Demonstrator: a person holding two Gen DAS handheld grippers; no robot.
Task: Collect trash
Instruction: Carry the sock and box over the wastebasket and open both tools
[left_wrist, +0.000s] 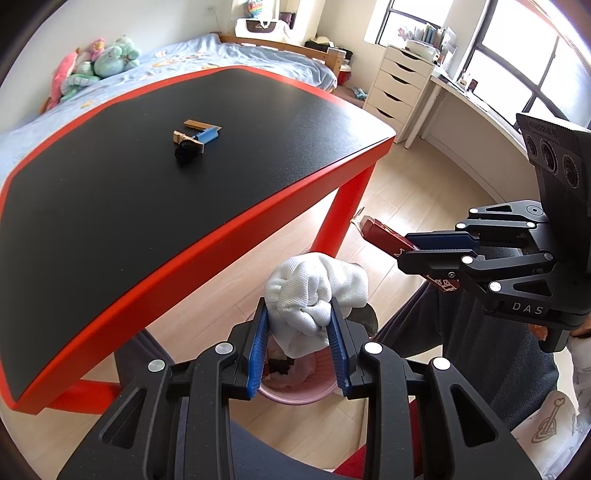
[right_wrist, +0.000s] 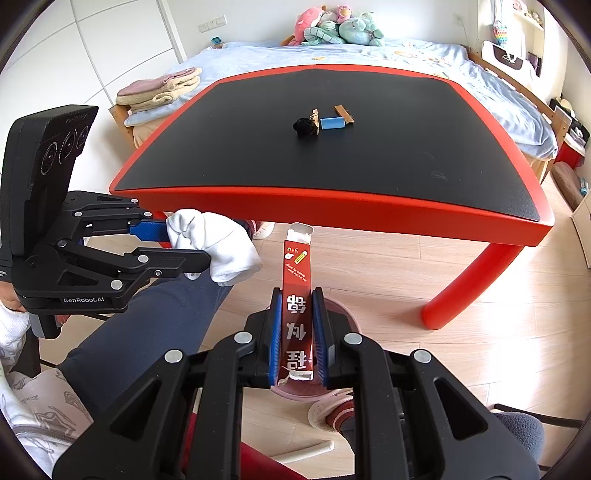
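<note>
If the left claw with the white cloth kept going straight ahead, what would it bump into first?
Probably the pink trash bin right below the left claw and its white cloth; the cloth would reach the trash inside first. Depth is hard to judge.

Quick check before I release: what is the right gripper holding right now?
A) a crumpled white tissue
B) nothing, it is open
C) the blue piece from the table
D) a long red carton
D: the right gripper is shut on the red carton, whose open flap points away from the camera; the white tissue is in the left gripper.
</note>
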